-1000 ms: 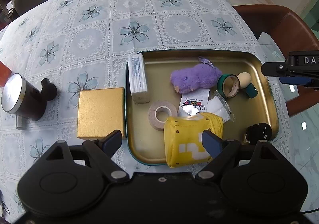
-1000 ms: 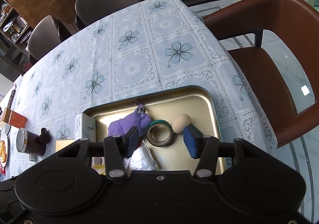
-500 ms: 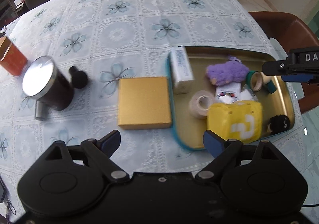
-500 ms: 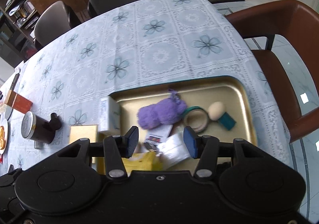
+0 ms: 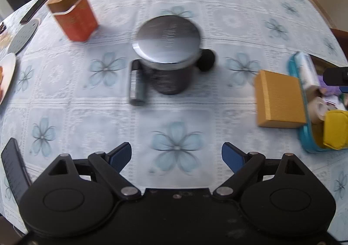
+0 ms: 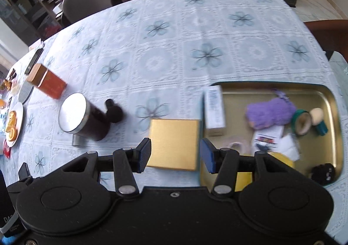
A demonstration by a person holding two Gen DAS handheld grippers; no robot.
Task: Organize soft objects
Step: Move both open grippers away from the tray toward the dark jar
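The gold tray (image 6: 261,85) holds a purple plush (image 6: 269,114), a yellow plush cube (image 6: 280,159) half hidden behind my fingers, and a small black plush (image 6: 323,172) in its near right corner. Another black plush ball (image 5: 206,59) lies on the tablecloth beside a dark canister (image 5: 167,49). My left gripper (image 5: 176,157) hangs open over bare tablecloth in front of the canister. My right gripper (image 6: 175,155) is open above a gold box (image 6: 174,136) just left of the tray, nothing between its pads. The left wrist view shows the tray's teal rim (image 5: 304,134) and the yellow cube (image 5: 335,131) at its far right.
The tray also holds a white carton (image 6: 214,110), tape rolls (image 6: 301,120) and paper packets. A grey tube (image 5: 137,83), an orange box (image 5: 74,18), a plate of food (image 6: 14,123) and a phone (image 5: 13,168) lie left. Chairs stand around the table.
Both grippers have swept left. The left one went from above the tray to in front of the canister. The right one went from the tray's right part to over the gold box.
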